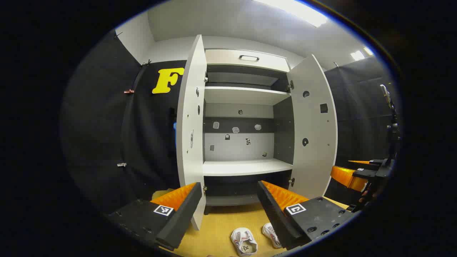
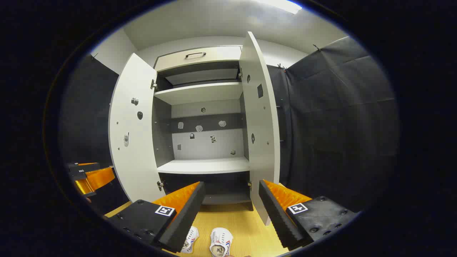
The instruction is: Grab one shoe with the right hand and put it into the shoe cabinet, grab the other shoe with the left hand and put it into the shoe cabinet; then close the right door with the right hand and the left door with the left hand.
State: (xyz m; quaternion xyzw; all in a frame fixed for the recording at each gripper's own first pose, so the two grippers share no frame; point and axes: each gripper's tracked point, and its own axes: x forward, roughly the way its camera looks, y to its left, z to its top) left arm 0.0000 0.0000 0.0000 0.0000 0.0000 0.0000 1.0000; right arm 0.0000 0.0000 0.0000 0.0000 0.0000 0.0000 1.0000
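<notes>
the left gripper (image 1: pixel 228 208) is held up in front of the shoe cabinet (image 1: pixel 246 96), its two fingers spread wide apart with nothing between them. straight ahead of it, past the fingertips, stands the cabinet with both doors swung open: the left door (image 1: pixel 191 117) is just beyond its left finger, the right door (image 1: pixel 314 125) just beyond its right finger. between the doors a white lower shelf (image 1: pixel 246 166) and an upper shelf (image 1: pixel 242 94) show bare, and a drawer with a dark handle (image 1: pixel 249 57) sits at the top. below the gap between the fingers, on the yellow wooden floor (image 1: pixel 217 228), lies a pair of white shoes: one shoe (image 1: pixel 244 242) under the gap, the other shoe (image 1: pixel 271 233) touching the edge of the right finger in the picture.

the right gripper (image 2: pixel 232 210) is likewise parted wide and grips nothing. ahead of it is the same open cabinet (image 2: pixel 205 92), with the right door (image 2: pixel 260 125) edge-on beyond its right finger and the left door (image 2: pixel 134 125) off beyond its left finger. both shoes lie on the floor below it, one (image 2: pixel 220 242) under the gap, the other (image 2: pixel 190 239) partly behind its left finger. the left gripper shows far to its left side, the right gripper (image 1: pixel 357 175) far to the right of the left gripper view.
</notes>
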